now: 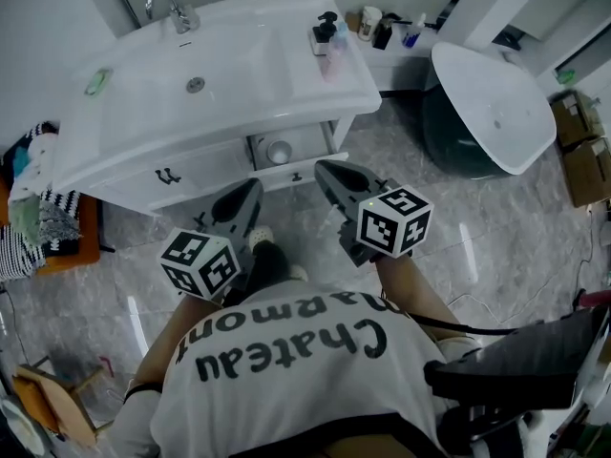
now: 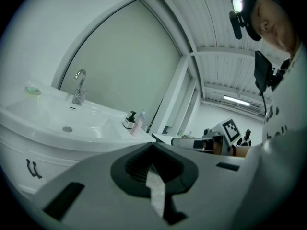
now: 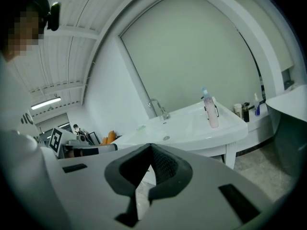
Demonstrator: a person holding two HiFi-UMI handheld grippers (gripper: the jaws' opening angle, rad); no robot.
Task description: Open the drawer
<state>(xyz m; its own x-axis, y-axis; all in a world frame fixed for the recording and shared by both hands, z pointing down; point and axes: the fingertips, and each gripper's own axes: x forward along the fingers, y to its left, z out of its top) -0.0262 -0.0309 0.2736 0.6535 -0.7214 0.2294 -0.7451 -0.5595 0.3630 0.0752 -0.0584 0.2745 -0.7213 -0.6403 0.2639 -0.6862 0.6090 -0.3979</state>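
Note:
A white vanity (image 1: pixel 315 89) with a basin stands ahead of me. Its left drawer front carries a black handle (image 1: pixel 169 175), which the left gripper view shows as the same handle (image 2: pixel 31 167). To its right, a narrower drawer front (image 1: pixel 296 173) sticks out a little, below a recess with a round part (image 1: pixel 279 151). My left gripper (image 1: pixel 256 187) is shut and empty, just short of the cabinet. My right gripper (image 1: pixel 322 168) is shut too, its tip at the right end of the protruding front; contact cannot be told. Both jaw pairs, left (image 2: pixel 153 145) and right (image 3: pixel 149 146), meet at the tip.
A faucet (image 1: pixel 172 8) and soap bottles (image 1: pixel 325 34) sit on the vanity top. A white tub (image 1: pixel 496 103) stands to the right, with cardboard boxes (image 1: pixel 582 132) beyond it. An orange stool with striped cloth (image 1: pixel 38 222) is at the left, a wooden chair (image 1: pixel 57 399) at lower left.

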